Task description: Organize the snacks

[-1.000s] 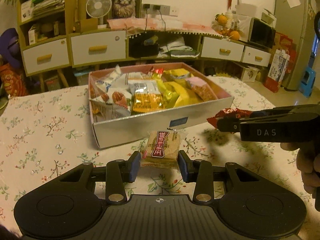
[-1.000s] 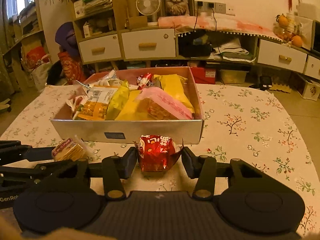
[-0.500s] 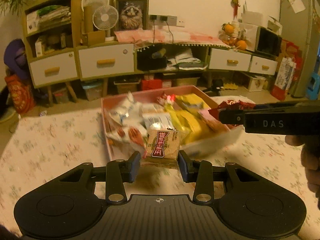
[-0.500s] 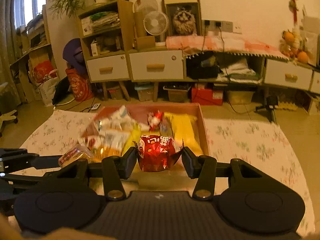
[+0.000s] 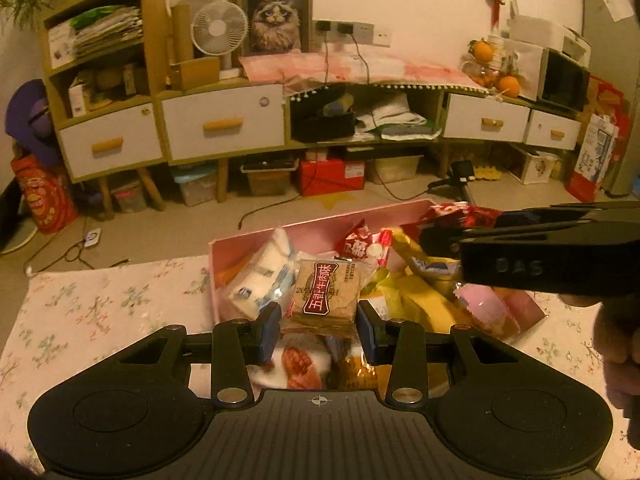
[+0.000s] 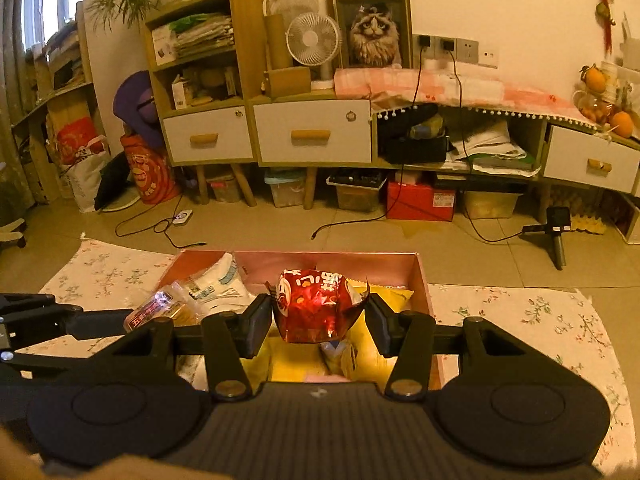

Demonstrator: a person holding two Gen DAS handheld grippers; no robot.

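Left hand-held gripper [image 5: 318, 326] clamps biscuit pack [image 5: 325, 294]; right hand-held gripper [image 6: 318, 326] grips red snack [image 6: 314, 306] above box [image 6: 422, 280].

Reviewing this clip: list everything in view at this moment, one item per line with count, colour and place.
Snack box: one, pink inside, on the table, full of packets.
Tablecloth: one, white floral, under the box.
Brown biscuit packet: one, held over the box.
Red foil packet: one, held over the box.
Yellow packets: several, in the box.
White packets: a few, box's left side.
Desk fan: one, white, on the cabinet.
Cat picture: one, framed, against the wall.
Oranges: several, on the cabinet's right.
Left gripper: black, fingers pressing the biscuit packet.
Right gripper: black, fingers either side of the foil packet.
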